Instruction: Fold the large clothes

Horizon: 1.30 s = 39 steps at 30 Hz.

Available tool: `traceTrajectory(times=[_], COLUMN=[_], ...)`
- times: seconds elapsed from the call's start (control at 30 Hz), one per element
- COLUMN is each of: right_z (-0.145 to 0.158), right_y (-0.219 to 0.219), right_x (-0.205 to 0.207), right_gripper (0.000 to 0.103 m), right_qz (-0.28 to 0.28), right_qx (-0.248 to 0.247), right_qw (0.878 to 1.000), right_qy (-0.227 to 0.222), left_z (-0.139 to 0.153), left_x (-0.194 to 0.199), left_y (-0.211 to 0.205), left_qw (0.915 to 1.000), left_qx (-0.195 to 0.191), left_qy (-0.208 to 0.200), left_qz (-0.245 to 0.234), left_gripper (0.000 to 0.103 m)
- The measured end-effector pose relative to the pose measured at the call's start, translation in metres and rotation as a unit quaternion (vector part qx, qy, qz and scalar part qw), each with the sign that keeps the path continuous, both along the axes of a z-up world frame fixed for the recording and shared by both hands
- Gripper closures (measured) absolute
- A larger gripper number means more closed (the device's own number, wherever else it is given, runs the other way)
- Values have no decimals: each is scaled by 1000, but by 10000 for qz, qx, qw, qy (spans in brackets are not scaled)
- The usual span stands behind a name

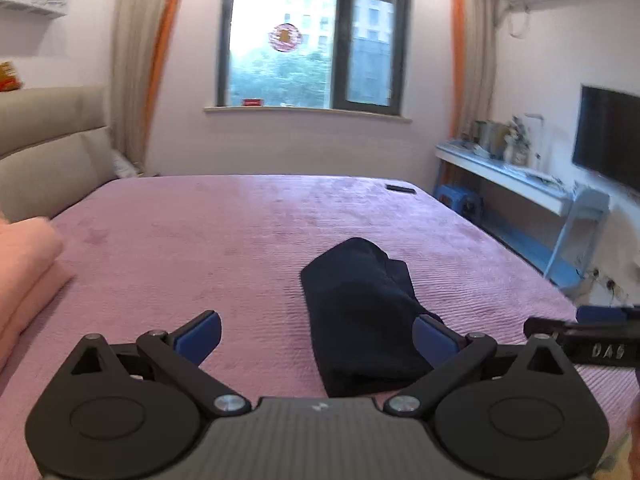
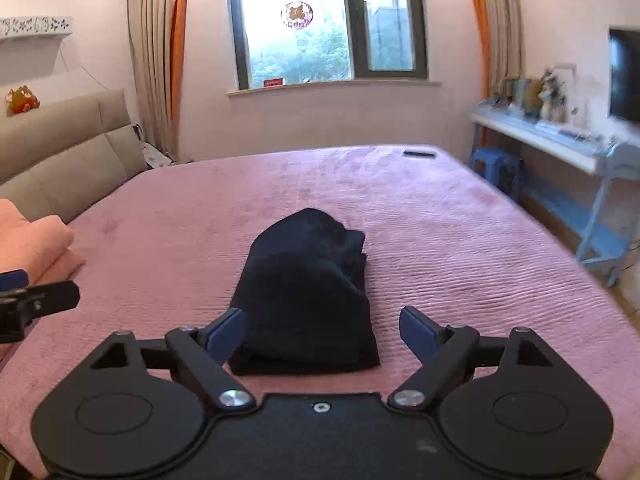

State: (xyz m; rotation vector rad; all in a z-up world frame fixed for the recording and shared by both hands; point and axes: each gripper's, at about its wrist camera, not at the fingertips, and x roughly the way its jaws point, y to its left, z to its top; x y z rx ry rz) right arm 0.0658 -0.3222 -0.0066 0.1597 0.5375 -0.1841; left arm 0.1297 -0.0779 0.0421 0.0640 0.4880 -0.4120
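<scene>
Dark navy garment [image 2: 306,300] lies folded into a compact bundle on the pink bedspread [image 2: 460,248], roughly mid-bed, long axis running away from both cameras toward the window [image 2: 332,24].

Right claw [image 2: 320,334]: fingers spread wide, nothing held. Its blue pads [image 2: 226,334] sit on either side of the bundle's near end; the left pad overlaps the cloth edge in view, contact cannot be told.

Left claw [image 1: 318,340]: fingers also apart, empty. The garment [image 1: 360,320] sits toward its right finger, and the right pad overlaps the cloth's edge in view.

Each claw shows at the edge of the other's view, side by side.

A folded peach blanket [image 2: 36,244] rests at the left side of the bed by the grey headboard [image 2: 68,152]. A small dark flat object [image 2: 420,153] lies at the far right corner of the bed.
</scene>
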Motion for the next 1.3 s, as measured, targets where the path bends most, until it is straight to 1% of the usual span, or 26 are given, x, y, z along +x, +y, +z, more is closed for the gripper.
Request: traceTrajectory(times=[0.07,0.13,0.2,0.27,0.3,0.33,0.37,0.43,0.5,0.57,0.67,0.7,0.73,0.77,0.83,0.87,0.9,0.93,0.97,1.0,1.03,1.1,1.17,1.2,1.3], right_z=[-27,-49,-73,-94,-106,-117,-126,-140,-155,-170,-190,-198,-205,-213,-219,-221,-221,-220,-219,-216,-212,-202,-187,-179,-150], right_y=[-27,-46,-63,-75,-80,-84,-88,-93,-102,-112,-128,-132,-135,-138,-142,-144,-145,-145,-145,-144,-142,-138,-130,-126,-106], right_x=[40,74,109,140,155,169,181,197,211,220,231,235,240,245,249,251,253,255,256,256,256,250,243,240,222], right_gripper=[3,3,3,3,3,3,3,3,3,3,2,2,2,2,1,1,5,11,17,27,40,48,51,52,52], right_qz=[124,156,317,320,373,433,457,461,459,480,555,589,648,695,735,776,806,868,937,1039,1114,1216,1347,1425,1703], right_qx=[257,516,726,846,911,968,995,1018,1092,1297,1926,2205,2451,2698,2899,2968,3020,3039,3016,2969,2915,2674,2451,2370,2117], right_qw=[9995,9983,9967,9955,9946,9937,9931,9925,9915,9886,9771,9705,9635,9561,9509,9490,9474,9465,9467,9475,9487,9550,9597,9608,9624], right_qy=[148,204,187,296,331,374,426,495,539,598,711,779,853,906,801,730,688,659,634,571,514,411,276,199,-24], left_z=[-26,-53,-80,-111,-124,-137,-153,-175,-192,-208,-222,-227,-230,-236,-245,-251,-257,-262,-268,-273,-275,-269,-258,-252,-225], left_x=[39,77,116,158,172,189,207,233,251,268,285,291,298,307,321,329,335,341,348,353,354,348,338,334,314], left_y=[-14,-29,-44,-60,-64,-68,-73,-79,-81,-82,-83,-82,-81,-78,-77,-76,-78,-79,-79,-79,-79,-77,-71,-68,-48], left_qw=[9994,9985,9973,9943,9931,9910,9871,9802,9757,9683,9639,9624,9592,9530,9420,9347,9294,9227,9143,9089,9089,9207,9271,9283,9277], left_qx=[42,40,28,30,-1,-103,-235,-390,-607,-882,-1025,-1083,-1182,-1353,-1576,-1696,-1783,-1896,-2038,-2156,-2219,-2168,-2214,-2255,-2485], left_qy=[110,225,337,601,714,871,1124,1470,1588,1823,1951,1998,2097,2275,2539,2692,2800,2926,3069,3136,3084,2679,2307,2172,1743], left_qz=[-336,-505,-659,-882,-925,-1013,-1119,-1270,-1382,-1464,-1496,-1488,-1484,-1475,-1530,-1583,-1611,-1646,-1686,-1704,-1718,-1830,-1956,-2004,-2175], left_gripper=[0,0,0,0,1,2,5,7,7,5,4,4,3,2,0,0,0,0,0,1,3,26,35,38,39])
